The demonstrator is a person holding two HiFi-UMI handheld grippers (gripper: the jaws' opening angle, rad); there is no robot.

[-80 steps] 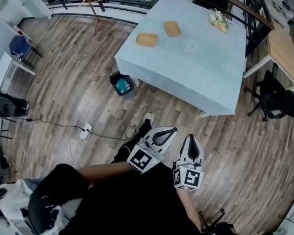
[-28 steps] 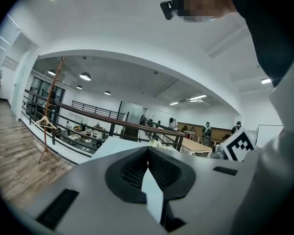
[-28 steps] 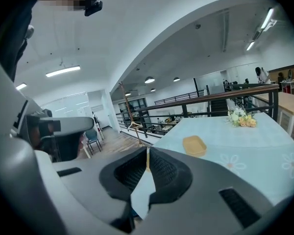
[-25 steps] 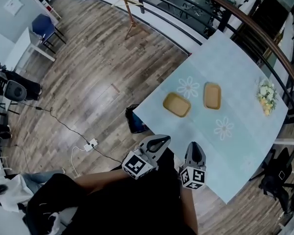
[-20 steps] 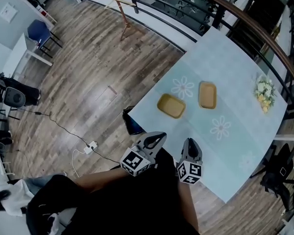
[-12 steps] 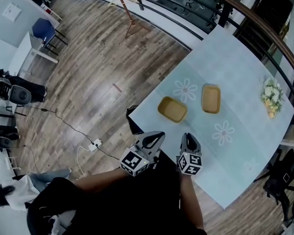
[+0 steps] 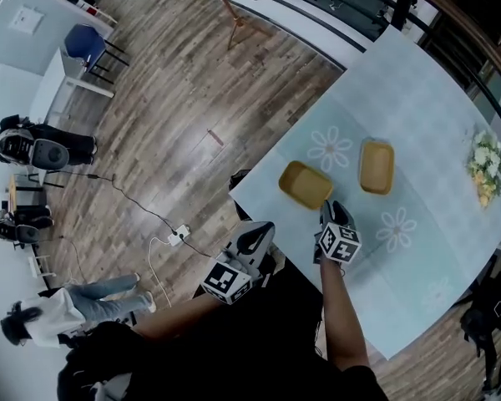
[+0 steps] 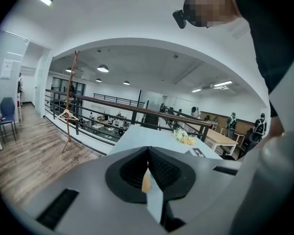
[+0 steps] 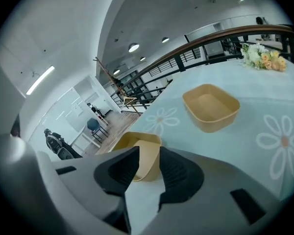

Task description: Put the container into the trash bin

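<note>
**Right gripper [image 7: 328, 210] lined up on the nearer container [image 7: 305, 184]; left gripper [image 7: 255, 234] idle**

The left gripper hangs off the table's [image 7: 417, 98] edge with its jaws pressed together and nothing between them, probably kept free because one gripper is enough here. Ahead of it and slightly left, the trash bin [image 7: 237, 177] stands on the floor, mostly hidden by the table corner. The nearer container lies just ahead of the right gripper, whose jaws are narrowly parted and empty. Its near wall lines up with the gap, apparently for a rim pinch. A second container [image 7: 376, 166] lies beyond to the right, with flowers [image 7: 484, 161] farther off. No brand or writing is legible, only square markers on each gripper's cube [image 7: 341, 242].
</note>
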